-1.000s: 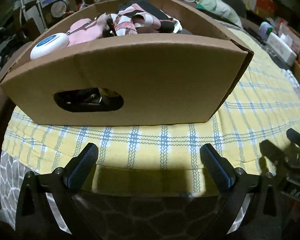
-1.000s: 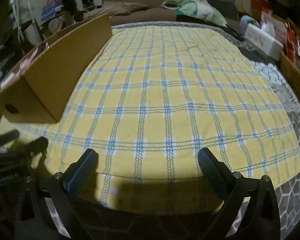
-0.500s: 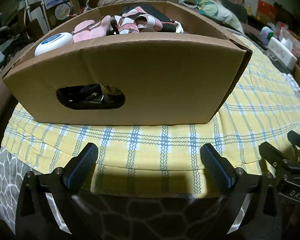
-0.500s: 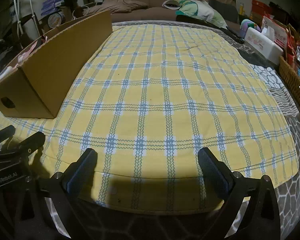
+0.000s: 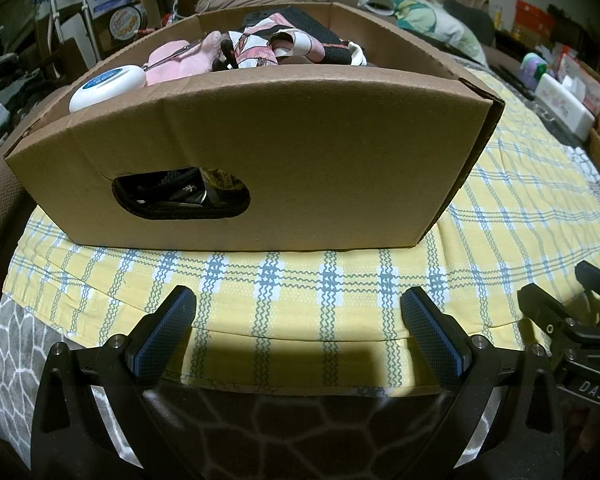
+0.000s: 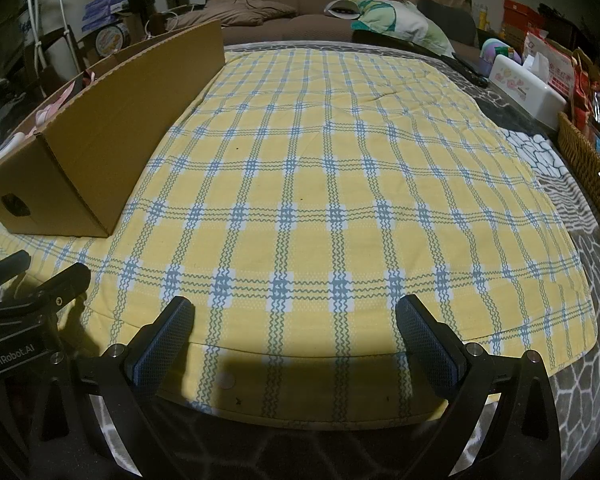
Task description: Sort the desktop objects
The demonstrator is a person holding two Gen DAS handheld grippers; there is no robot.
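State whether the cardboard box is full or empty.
Full: the cardboard box holds pink cloth and a white round case heaped at its rim.

Our left claw (image 5: pixel 299 334) has two black arms tipped with blue, textured pads (image 5: pixel 162 338), joined by round silver screws. Our right claw (image 6: pixel 295 330) is built the same: black frame, blue pads, silver screws. White lettering reads "GenRobot.AI" on one body and "DAS" on the other.
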